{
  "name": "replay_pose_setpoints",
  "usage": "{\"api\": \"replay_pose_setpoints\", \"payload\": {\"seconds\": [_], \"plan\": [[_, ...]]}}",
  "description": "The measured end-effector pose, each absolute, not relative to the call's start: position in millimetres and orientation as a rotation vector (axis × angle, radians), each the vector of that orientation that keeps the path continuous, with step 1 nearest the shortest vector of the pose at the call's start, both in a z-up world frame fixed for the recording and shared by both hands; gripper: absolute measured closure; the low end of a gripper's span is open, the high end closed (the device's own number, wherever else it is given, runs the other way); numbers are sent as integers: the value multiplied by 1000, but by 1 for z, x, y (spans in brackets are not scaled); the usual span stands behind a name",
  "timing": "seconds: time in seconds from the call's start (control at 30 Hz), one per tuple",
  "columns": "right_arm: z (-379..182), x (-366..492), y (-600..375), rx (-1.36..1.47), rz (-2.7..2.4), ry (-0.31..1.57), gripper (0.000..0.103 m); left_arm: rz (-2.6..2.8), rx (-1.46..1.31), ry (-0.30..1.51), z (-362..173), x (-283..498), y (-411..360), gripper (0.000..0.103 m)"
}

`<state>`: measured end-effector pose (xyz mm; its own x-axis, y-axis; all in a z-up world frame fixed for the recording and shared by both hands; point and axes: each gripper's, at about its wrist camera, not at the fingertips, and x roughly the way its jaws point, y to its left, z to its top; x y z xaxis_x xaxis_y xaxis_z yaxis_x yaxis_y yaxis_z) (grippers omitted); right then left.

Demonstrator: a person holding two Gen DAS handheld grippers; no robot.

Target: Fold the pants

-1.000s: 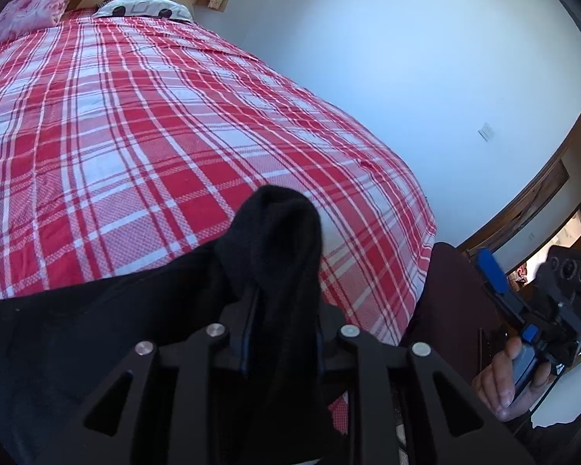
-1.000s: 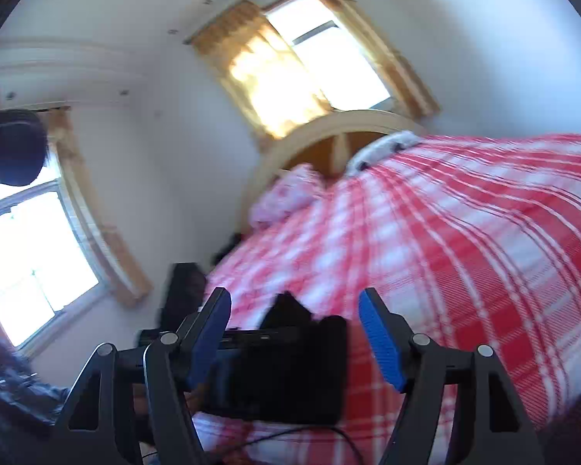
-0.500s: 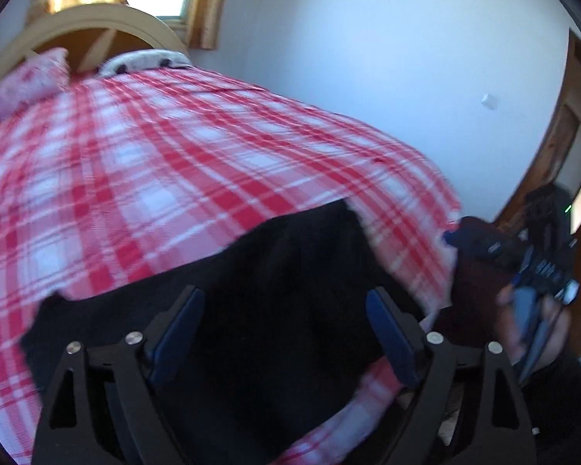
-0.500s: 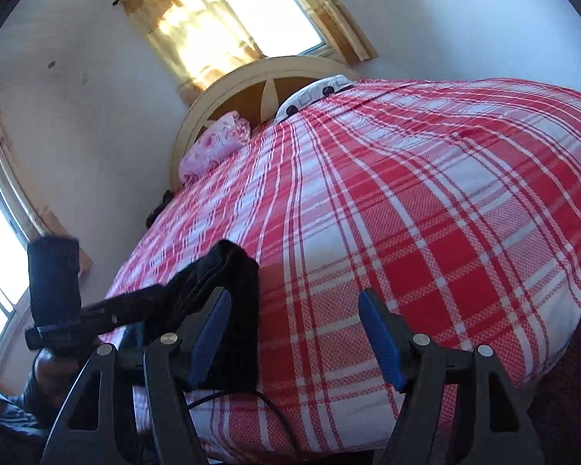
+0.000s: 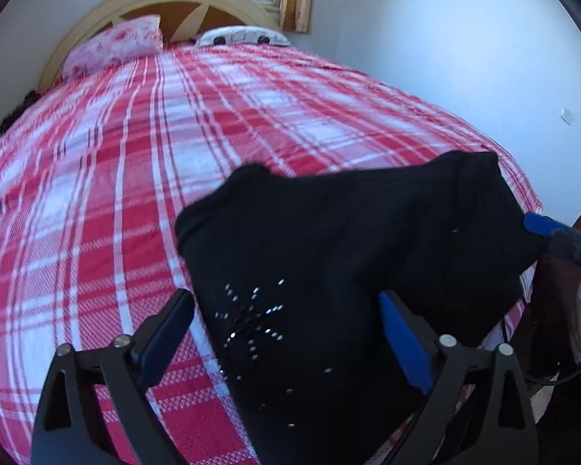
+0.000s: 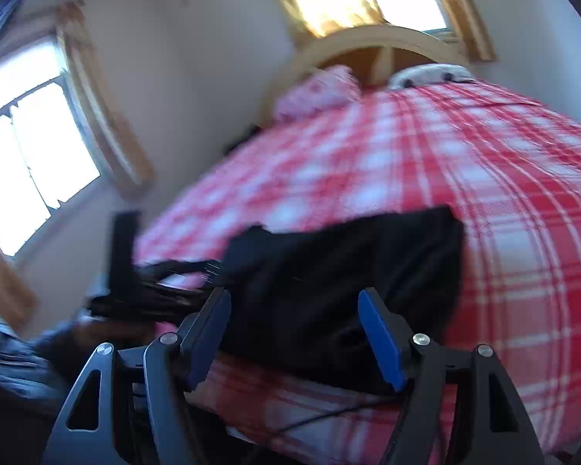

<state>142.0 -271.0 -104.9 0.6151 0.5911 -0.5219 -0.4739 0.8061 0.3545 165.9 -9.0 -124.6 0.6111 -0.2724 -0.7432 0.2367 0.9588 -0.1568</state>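
The black fabric pants, with a small burst of silvery studs, lie bunched at the near edge of the bed's red-and-white checked bedspread. The left gripper has just been opening; its blue-padded jaws stand wide on either side of the cloth, pressing nothing. The right gripper is spread apart too, empty, just before the pants' near edge.
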Motion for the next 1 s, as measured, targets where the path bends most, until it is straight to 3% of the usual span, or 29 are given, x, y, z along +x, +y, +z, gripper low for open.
{"api": "replay_pose_setpoints", "payload": {"seconds": [0.2, 0.4, 0.53, 0.6, 0.67, 0.8, 0.87, 1.0], "plan": [[-151, 159, -326, 346, 377, 877, 33, -319, -100, 862, -131, 167, 0, 0], [-129, 147, -327, 344, 407, 770, 33, -303, -167, 757, -102, 166, 34, 3], [-127, 154, -328, 379, 399, 750, 33, -388, -289, 769, -97, 194, 52, 18], [-133, 159, -329, 418, 387, 755, 33, -407, -308, 801, -104, 212, 55, 32], [-134, 159, -326, 422, 380, 744, 33, -432, -324, 845, -114, 224, 56, 54], [-123, 151, -321, 356, 371, 696, 33, -485, -372, 875, -123, 234, 65, 69], [-114, 145, -318, 339, 375, 654, 33, -536, -381, 878, -122, 233, 65, 89], [-95, 139, -302, 323, 461, 579, 33, -510, -249, 877, -117, 230, 57, 92]]}}
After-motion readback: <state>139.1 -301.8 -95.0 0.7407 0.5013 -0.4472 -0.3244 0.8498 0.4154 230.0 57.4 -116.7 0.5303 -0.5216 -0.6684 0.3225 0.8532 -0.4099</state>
